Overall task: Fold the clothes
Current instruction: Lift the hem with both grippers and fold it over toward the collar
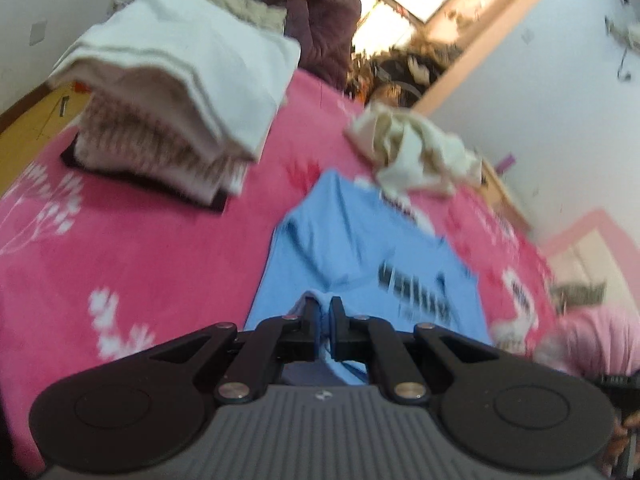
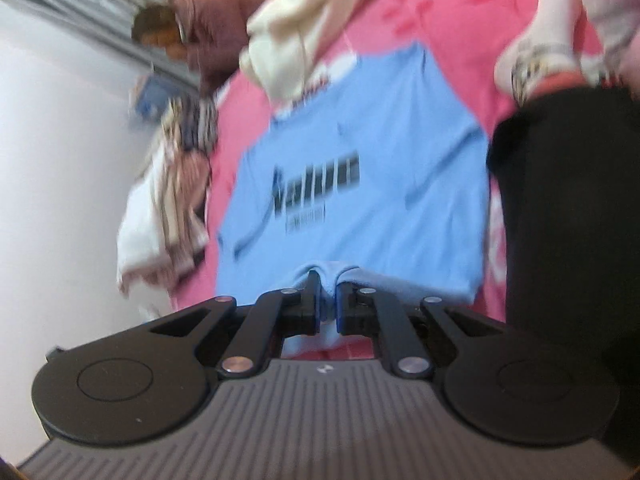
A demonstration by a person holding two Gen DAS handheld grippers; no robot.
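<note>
- Left tongs (image 1: 323, 312) are pinching a bunched ridge of the light blue cotton T-shirt with black lettering (image 1: 352, 240), cloth squeezed right between the two black fingers.
- Right tongs (image 2: 328, 290) have the same grip on it: fingers pressed close on a fold of the T-shirt's (image 2: 360, 184) near edge, blue fabric puckering up between them.
- The T-shirt lies spread on the pink floral fleece bedcover (image 1: 140, 248), its print side up and the black lettering (image 2: 316, 184) readable as blurred block letters in the right wrist view.
- Beyond the T-shirt's far end sits a crumpled cream cloth heap (image 1: 416, 152), touching or just overlapping the shirt's far edge in the right wrist view (image 2: 296, 40).
- To one side of the T-shirt, well apart from it, stands a stack of folded garments topped by a white towel-like piece (image 1: 180, 76), with a dark layer at the bottom.
- On the other side of the T-shirt, a tall black shape (image 2: 572, 216) stands just beside its edge; too blurred to name.
- Past the stack, a person in a mauve quilted jacket (image 1: 324, 20) stands at the bed's far end.
</note>
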